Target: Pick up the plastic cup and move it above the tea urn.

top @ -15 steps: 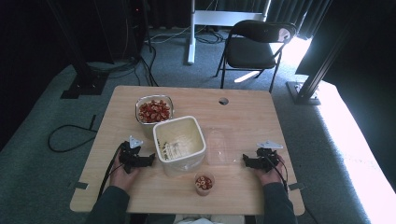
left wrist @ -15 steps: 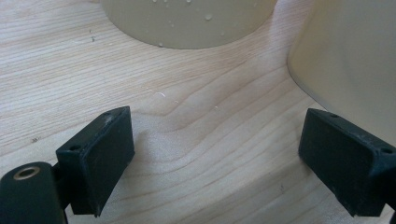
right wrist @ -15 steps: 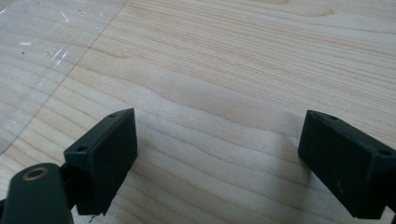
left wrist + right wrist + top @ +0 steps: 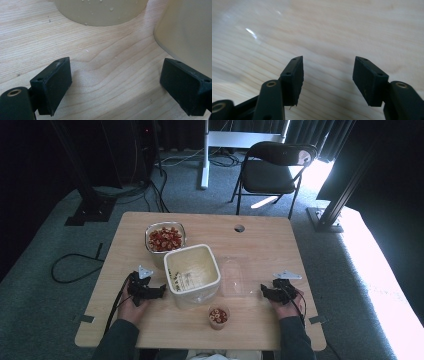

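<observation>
We see the left gripper (image 4: pixel 113 85) low over the wooden table (image 4: pixel 260 240), its black jaws spread wide with nothing but bare wood grain between them. In the left gripper view a cream square tub (image 4: pixel 186 32) rises just beyond the jaw at the picture's right, and the rounded base of a glass bowl (image 4: pixel 101 12) sits farther ahead; both are near the gripper but apart from it. From the high view, the left gripper (image 4: pixel 150 291) lies at the near left of the table, held by the person's left hand (image 4: pixel 131 304), with the tub (image 4: pixel 192 275) just beside it toward the middle. The bowl of red pieces (image 4: pixel 164 239) stands behind the tub, touching or almost touching its far left corner.

The right gripper (image 4: pixel 327 78) also has its jaws apart over bare wood, holding nothing. A faint clear sheen in that view suggests the edge of a transparent lid (image 4: pixel 244 32) ahead. In the high view the right gripper (image 4: pixel 274 291) rests at the near right in the right hand (image 4: pixel 286 306), with the clear lid (image 4: pixel 235 276) lying flat between it and the tub. A small cup of red pieces (image 4: pixel 218 316) stands near the front edge, between the two grippers.

Beyond the table we see a folding chair (image 4: pixel 274 170) on grey carpet.
</observation>
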Tool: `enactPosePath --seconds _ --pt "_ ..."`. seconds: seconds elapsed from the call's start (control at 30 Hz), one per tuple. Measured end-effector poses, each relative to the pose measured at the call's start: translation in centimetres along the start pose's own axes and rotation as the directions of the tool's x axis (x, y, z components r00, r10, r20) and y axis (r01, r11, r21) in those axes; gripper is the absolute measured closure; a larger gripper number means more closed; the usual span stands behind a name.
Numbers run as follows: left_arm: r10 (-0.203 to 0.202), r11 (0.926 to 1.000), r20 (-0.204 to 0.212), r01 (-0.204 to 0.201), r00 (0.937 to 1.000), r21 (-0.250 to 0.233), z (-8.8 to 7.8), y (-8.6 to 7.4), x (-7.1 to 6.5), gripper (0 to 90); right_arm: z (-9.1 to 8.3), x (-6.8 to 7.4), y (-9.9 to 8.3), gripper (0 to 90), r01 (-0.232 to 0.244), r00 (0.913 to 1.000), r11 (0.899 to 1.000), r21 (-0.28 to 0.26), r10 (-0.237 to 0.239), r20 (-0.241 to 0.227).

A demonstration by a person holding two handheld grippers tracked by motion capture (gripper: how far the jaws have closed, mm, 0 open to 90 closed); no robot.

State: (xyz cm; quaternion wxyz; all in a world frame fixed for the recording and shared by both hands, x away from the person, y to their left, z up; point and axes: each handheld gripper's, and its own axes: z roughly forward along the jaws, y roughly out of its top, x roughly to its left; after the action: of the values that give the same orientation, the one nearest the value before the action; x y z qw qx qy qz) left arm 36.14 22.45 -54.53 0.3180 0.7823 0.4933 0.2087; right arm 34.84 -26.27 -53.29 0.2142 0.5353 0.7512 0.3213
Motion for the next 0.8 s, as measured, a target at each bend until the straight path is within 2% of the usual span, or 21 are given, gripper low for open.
enactPosePath --seconds 0.07,0.2,0.27,0.37,0.43,0.47,0.53,0.57,0.6,0.63,0.67,0.7,0.8 --pt "0.000 1.0000 0.000 0.000 1.0000 0.000 0.0 0.0 0.0 11.0 -0.8 0.9 0.6 41.1 0.008 0.9999 0.999 -0.037 -0.008 -0.013" --pt "0.000 1.0000 0.000 0.000 1.0000 0.000 0.0 0.0 0.0 11.0 -1.9 3.3 2.1 41.2 0.038 0.9968 0.994 -0.100 -0.044 -0.067" --pt "0.000 1.0000 0.000 0.000 1.0000 0.000 0.0 0.0 0.0 11.0 -2.1 4.3 2.7 42.8 0.055 0.9974 0.991 -0.121 -0.060 -0.040" --pt "0.000 1.0000 0.000 0.000 1.0000 0.000 0.0 0.0 0.0 11.0 -2.2 4.7 3.2 42.2 0.047 0.9982 0.990 -0.131 -0.051 -0.030" --pt "0.000 1.0000 0.000 0.000 1.0000 0.000 0.0 0.0 0.0 11.0 -2.4 4.9 3.3 42.0 0.020 0.9982 0.990 -0.137 -0.027 -0.053" --pt "0.000 1.0000 0.000 0.000 1.0000 0.000 0.0 0.0 0.0 11.0 -2.5 5.0 3.3 42.3 0.015 0.9987 0.990 -0.140 -0.021 -0.047" --pt "0.000 1.0000 0.000 0.000 1.0000 0.000 0.0 0.0 0.0 11.0 -2.8 5.5 3.2 43.5 0.021 0.9966 0.992 -0.125 -0.031 -0.076" --pt "0.000 1.0000 0.000 0.000 1.0000 0.000 0.0 0.0 0.0 11.0 -2.8 5.5 3.2 43.5 0.021 0.9966 0.992 -0.125 -0.031 -0.076" --pt "0.000 1.0000 0.000 0.000 1.0000 0.000 0.0 0.0 0.0 11.0 -2.9 6.1 3.1 46.2 0.050 0.9918 0.996 -0.075 -0.058 -0.114" --pt "0.000 1.0000 0.000 0.000 1.0000 0.000 0.0 0.0 0.0 11.0 -2.9 6.1 3.1 46.2 0.050 0.9918 0.996 -0.075 -0.058 -0.114" --pt "0.000 1.0000 0.000 0.000 1.0000 0.000 0.0 0.0 0.0 11.0 -2.8 6.4 3.0 46.2 0.068 0.9901 0.997 -0.049 -0.073 -0.120" --pt "0.000 1.0000 0.000 0.000 1.0000 0.000 0.0 0.0 0.0 11.0 -2.3 6.5 3.0 55.2 0.097 0.9880 0.995 -0.012 -0.097 -0.120" --pt "0.000 1.0000 0.000 0.000 1.0000 0.000 0.0 0.0 0.0 11.0 -2.0 5.8 3.6 65.4 0.098 0.9931 0.995 -0.015 -0.098 -0.064"
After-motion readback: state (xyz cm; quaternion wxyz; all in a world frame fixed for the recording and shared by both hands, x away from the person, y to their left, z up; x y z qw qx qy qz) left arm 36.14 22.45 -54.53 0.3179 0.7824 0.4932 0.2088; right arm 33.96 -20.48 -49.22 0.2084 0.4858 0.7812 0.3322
